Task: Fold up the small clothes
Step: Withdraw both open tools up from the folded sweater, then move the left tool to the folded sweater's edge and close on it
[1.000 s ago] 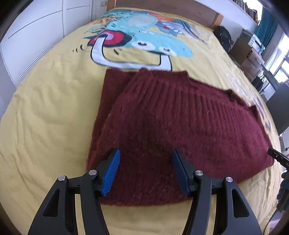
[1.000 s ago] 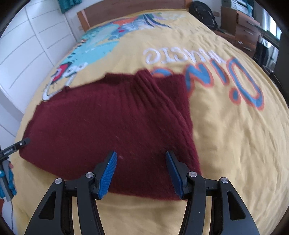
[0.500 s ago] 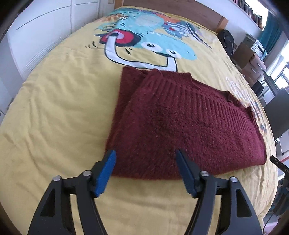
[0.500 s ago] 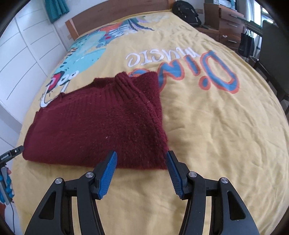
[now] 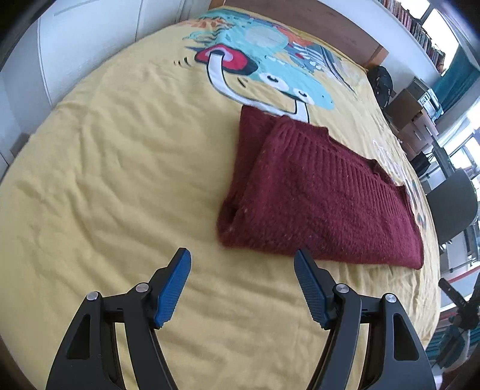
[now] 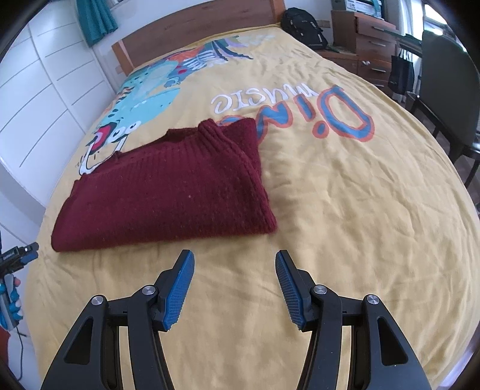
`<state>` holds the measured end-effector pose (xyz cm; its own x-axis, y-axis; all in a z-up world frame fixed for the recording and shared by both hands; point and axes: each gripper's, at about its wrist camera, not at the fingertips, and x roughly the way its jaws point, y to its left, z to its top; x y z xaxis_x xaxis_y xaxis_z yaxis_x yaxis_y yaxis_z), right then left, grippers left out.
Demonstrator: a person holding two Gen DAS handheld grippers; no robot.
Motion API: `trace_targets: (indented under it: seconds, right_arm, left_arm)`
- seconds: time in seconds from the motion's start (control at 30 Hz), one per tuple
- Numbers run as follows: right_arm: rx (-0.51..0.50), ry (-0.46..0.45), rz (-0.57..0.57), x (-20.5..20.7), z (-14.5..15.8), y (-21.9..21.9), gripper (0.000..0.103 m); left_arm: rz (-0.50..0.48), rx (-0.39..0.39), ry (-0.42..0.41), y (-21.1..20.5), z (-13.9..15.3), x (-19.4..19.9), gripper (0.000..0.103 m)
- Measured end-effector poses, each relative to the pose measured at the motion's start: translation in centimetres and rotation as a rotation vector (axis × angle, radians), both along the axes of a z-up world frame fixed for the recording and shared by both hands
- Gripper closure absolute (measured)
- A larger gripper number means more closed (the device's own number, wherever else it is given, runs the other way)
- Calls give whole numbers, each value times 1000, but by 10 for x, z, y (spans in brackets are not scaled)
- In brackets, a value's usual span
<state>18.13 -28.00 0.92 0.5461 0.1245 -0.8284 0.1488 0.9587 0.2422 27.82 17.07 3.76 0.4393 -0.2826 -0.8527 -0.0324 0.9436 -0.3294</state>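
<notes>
1. A dark red knitted sweater is lying folded into a flat bundle on a bed with a yellow bedspread, its ribbed collar pointing toward the far end
2. The left hand-held gripper is hovering over the bedspread with its jaws spread wide and nothing between them; the near edge of the sweater is lying just beyond its right fingertip, and it is hard to tell whether the two are touching
3. The right hand-held gripper is also standing wide and holding nothing, with bare bedspread between its blue pads; the sweater is sitting just beyond it, to the far left
4. A cartoon dinosaur print is showing on the bedspread beyond the sweater, and large printed lettering is lying to its right
5. A wooden headboard is closing off the far end of the bed, with white wardrobe doors standing along the left side
6. A dark chair and a wooden chest of drawers are standing to the right of the bed
</notes>
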Motion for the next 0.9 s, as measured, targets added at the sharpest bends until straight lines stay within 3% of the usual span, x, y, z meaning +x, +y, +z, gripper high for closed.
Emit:
trace_targets:
  seconds: [0.13, 0.33, 0.67, 0.9]
  right_arm:
    - [6, 24, -24, -1, -11, -4, 45]
    - [-16, 66, -29, 12, -27, -8, 45]
    - [-47, 101, -6, 29, -43, -4, 45]
    - [-23, 121, -11, 30, -51, -7, 45]
  left_arm:
    - [15, -134, 55, 8, -24, 7, 37]
    - [23, -236, 111, 3, -59, 24, 37]
    - [67, -432, 60, 17, -71, 84, 37]
    - [79, -490, 45, 30, -75, 134, 38]
